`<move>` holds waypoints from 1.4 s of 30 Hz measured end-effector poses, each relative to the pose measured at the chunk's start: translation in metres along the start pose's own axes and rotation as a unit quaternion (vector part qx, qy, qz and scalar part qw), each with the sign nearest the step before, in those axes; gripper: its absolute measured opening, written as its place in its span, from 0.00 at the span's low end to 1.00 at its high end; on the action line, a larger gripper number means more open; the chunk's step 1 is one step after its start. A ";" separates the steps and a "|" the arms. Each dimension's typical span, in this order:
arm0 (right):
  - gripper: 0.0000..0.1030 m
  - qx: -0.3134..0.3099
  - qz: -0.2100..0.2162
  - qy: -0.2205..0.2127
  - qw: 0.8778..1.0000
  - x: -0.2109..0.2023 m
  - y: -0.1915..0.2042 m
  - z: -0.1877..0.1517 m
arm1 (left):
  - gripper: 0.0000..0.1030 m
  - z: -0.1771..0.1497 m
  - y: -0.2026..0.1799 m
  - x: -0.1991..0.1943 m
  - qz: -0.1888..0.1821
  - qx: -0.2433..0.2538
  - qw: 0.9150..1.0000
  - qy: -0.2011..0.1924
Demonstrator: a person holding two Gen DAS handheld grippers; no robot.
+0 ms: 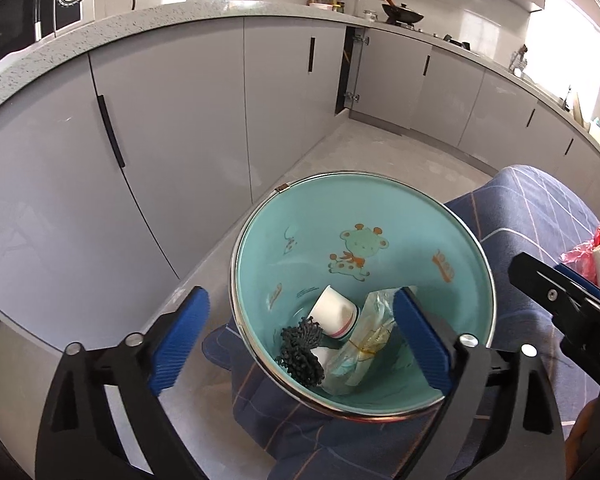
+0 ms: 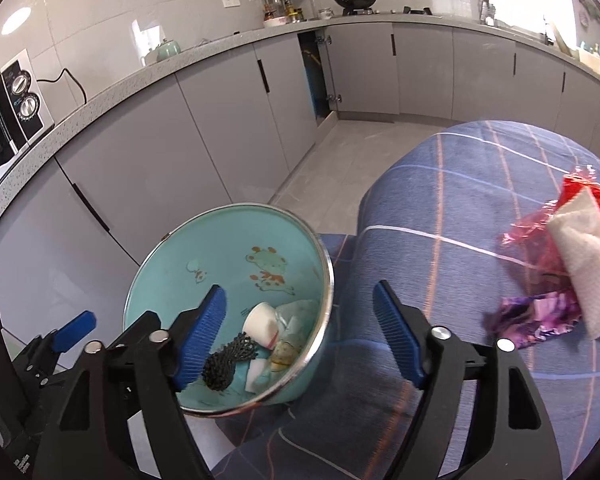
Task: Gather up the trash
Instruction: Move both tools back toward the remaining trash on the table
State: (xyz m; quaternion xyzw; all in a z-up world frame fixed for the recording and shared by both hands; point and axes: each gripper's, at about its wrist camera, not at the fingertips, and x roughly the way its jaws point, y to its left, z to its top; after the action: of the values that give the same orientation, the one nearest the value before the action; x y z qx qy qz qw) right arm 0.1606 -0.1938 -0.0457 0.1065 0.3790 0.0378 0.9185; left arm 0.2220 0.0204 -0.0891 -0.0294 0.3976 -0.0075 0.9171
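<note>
Across the far side of the kitchen, a speckled grey counter [image 2: 204, 60] runs over pale grey cabinets [image 1: 172, 120], one cabinet door [image 2: 314, 76] standing ajar at twelve o'clock. A microwave [image 2: 8, 108] sits at nine o'clock in the right wrist view, a pale green teapot [image 2: 167, 49] farther along, and a black wok [image 2: 356, 0] on the hob near one o'clock. Pale floor tiles [image 2: 332, 168] fill the middle.

Nearer, a blue plaid cloth [image 2: 460, 208] covers a rounded surface. Against its left edge sits a teal bin [image 1: 380, 208] with a metal rim and a giraffe cartoon printed inside. At its bottom lie a white paper cup [image 1: 334, 314] on its side, a dark mesh scrap [image 1: 300, 352] at seven o'clock of the cup, and a crumpled clear wrapper [image 1: 364, 344] at four o'clock.

On the cloth, at three o'clock in the right wrist view, trash remains: a red cellophane wrapper [image 2: 532, 232], a white folded tissue [image 2: 584, 256] lying on it, and a purple foil wrapper [image 2: 528, 318] just below.

Left claw [image 1: 300, 344] hangs over the bin mouth, spread wide, nothing between its blue pads. Right claw [image 2: 300, 336] is also spread and empty, straddling the bin's right rim, well short of the wrappers.
</note>
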 end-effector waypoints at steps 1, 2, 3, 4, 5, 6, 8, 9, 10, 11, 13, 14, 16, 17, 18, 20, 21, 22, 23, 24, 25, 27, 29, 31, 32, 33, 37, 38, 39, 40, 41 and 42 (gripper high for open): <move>0.79 0.003 -0.003 -0.004 1.000 -0.004 -0.003 0.000 | 0.92 -0.003 0.001 -0.003 0.001 0.000 1.000 -0.001; 0.82 0.005 -0.005 -0.008 1.000 -0.006 -0.005 0.000 | 0.94 -0.004 -0.001 -0.006 0.001 0.000 1.000 -0.004; 0.84 0.011 -0.008 -0.015 1.000 -0.012 -0.009 0.000 | 0.94 -0.005 -0.002 -0.009 0.001 0.000 1.000 -0.006; 0.86 0.013 -0.011 -0.019 1.000 -0.015 -0.012 0.000 | 0.94 -0.005 -0.004 -0.011 0.001 0.001 1.000 -0.008; 0.86 0.016 -0.014 -0.023 1.000 -0.019 -0.016 -0.001 | 0.94 -0.005 -0.006 -0.014 0.000 0.002 1.000 -0.010; 0.86 0.020 -0.016 -0.026 0.999 -0.023 -0.020 -0.001 | 0.94 -0.005 -0.008 -0.016 0.000 0.003 1.000 -0.010; 0.86 0.025 -0.020 -0.028 0.999 -0.028 -0.027 -0.001 | 0.94 -0.006 -0.013 -0.021 -0.002 0.007 1.000 -0.013; 0.86 0.029 -0.023 -0.029 0.999 -0.032 -0.032 -0.002 | 0.94 -0.006 -0.015 -0.023 -0.004 0.009 1.000 -0.015; 0.86 0.032 -0.025 -0.032 0.999 -0.035 -0.035 -0.003 | 0.94 -0.006 -0.019 -0.027 -0.007 0.012 1.000 -0.017; 0.86 0.035 -0.026 -0.034 0.998 -0.037 -0.038 -0.004 | 0.94 -0.006 -0.022 -0.028 -0.008 0.014 1.000 -0.019; 0.86 0.039 -0.031 -0.038 0.998 -0.043 -0.046 -0.005 | 0.94 -0.007 -0.027 -0.033 -0.012 0.020 0.999 -0.022; 0.86 0.041 -0.033 -0.039 0.998 -0.046 -0.048 -0.006 | 0.94 -0.008 -0.031 -0.035 -0.015 0.023 0.999 -0.023; 0.86 0.046 -0.035 -0.042 0.997 -0.051 -0.054 -0.008 | 0.94 -0.009 -0.038 -0.039 -0.021 0.029 0.999 -0.026; 0.86 0.048 -0.037 -0.044 0.997 -0.054 -0.057 -0.009 | 0.94 -0.010 -0.042 -0.041 -0.023 0.033 0.999 -0.026; 0.86 0.050 -0.039 -0.046 0.997 -0.058 -0.061 -0.009 | 0.94 -0.011 -0.046 -0.043 -0.025 0.038 0.999 -0.028; 0.86 0.053 -0.043 -0.049 0.996 -0.064 -0.066 -0.011 | 0.94 -0.013 -0.055 -0.046 -0.031 0.047 0.998 -0.029; 0.86 0.056 -0.045 -0.052 0.996 -0.067 -0.069 -0.012 | 0.94 -0.013 -0.059 -0.048 -0.033 0.051 0.998 -0.030; 0.86 0.058 -0.048 -0.054 0.996 -0.070 -0.072 -0.012 | 0.94 -0.015 -0.063 -0.049 -0.036 0.054 0.997 -0.030; 0.86 0.060 -0.051 -0.055 0.995 -0.073 -0.075 -0.013 | 0.94 -0.016 -0.068 -0.051 -0.039 0.058 0.997 -0.030; 0.86 0.062 -0.054 -0.057 0.995 -0.075 -0.078 -0.014 | 0.94 -0.017 -0.072 -0.052 -0.042 0.061 0.997 -0.030; 0.86 0.064 -0.056 -0.059 0.995 -0.078 -0.081 -0.016 | 0.94 -0.019 -0.075 -0.054 -0.044 0.064 0.996 -0.031; 0.86 0.069 -0.063 -0.064 0.994 -0.084 -0.087 -0.019 | 0.94 -0.021 -0.084 -0.058 -0.049 0.072 0.996 -0.033; 0.86 0.075 -0.066 -0.067 0.993 -0.089 -0.094 -0.021 | 0.94 -0.023 -0.091 -0.061 -0.053 0.078 0.995 -0.034; 0.86 0.082 -0.070 -0.068 0.992 -0.094 -0.102 -0.023 | 0.94 -0.026 -0.100 -0.064 -0.059 0.085 0.994 -0.035; 0.86 0.084 -0.072 -0.069 0.991 -0.096 -0.105 -0.024 | 0.94 -0.028 -0.103 -0.065 -0.062 0.089 0.993 -0.035; 0.86 0.087 -0.075 -0.071 0.991 -0.100 -0.109 -0.026 | 0.94 -0.030 -0.108 -0.067 -0.065 0.094 0.993 -0.035; 0.86 0.100 -0.090 -0.077 0.988 -0.113 -0.129 -0.035 | 0.94 -0.038 -0.128 -0.071 -0.077 0.113 0.990 -0.034; 0.86 0.102 -0.095 -0.078 0.987 -0.116 -0.133 -0.038 | 0.94 -0.040 -0.132 -0.071 -0.079 0.116 0.989 -0.033; 0.86 0.105 -0.104 -0.079 0.986 -0.120 -0.138 -0.043 | 0.94 -0.042 -0.137 -0.072 -0.082 0.121 0.989 -0.032; 0.86 0.108 -0.112 -0.079 0.985 -0.123 -0.145 -0.047 | 0.94 -0.043 -0.141 -0.072 -0.085 0.126 0.988 -0.031; 0.86 0.112 -0.117 -0.078 0.984 -0.125 -0.150 -0.051 | 0.94 -0.045 -0.146 -0.073 -0.088 0.132 0.987 -0.030; 0.86 0.120 -0.123 -0.076 0.982 -0.129 -0.158 -0.055 | 0.94 -0.047 -0.151 -0.073 -0.091 0.137 0.986 -0.030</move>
State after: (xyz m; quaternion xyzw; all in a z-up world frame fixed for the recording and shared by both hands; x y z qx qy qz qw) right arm 0.0286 -0.3582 -0.0309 0.1707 0.3199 -0.1295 0.9229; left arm 0.1393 -0.1295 -0.0589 0.0605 0.3612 -0.1444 0.9193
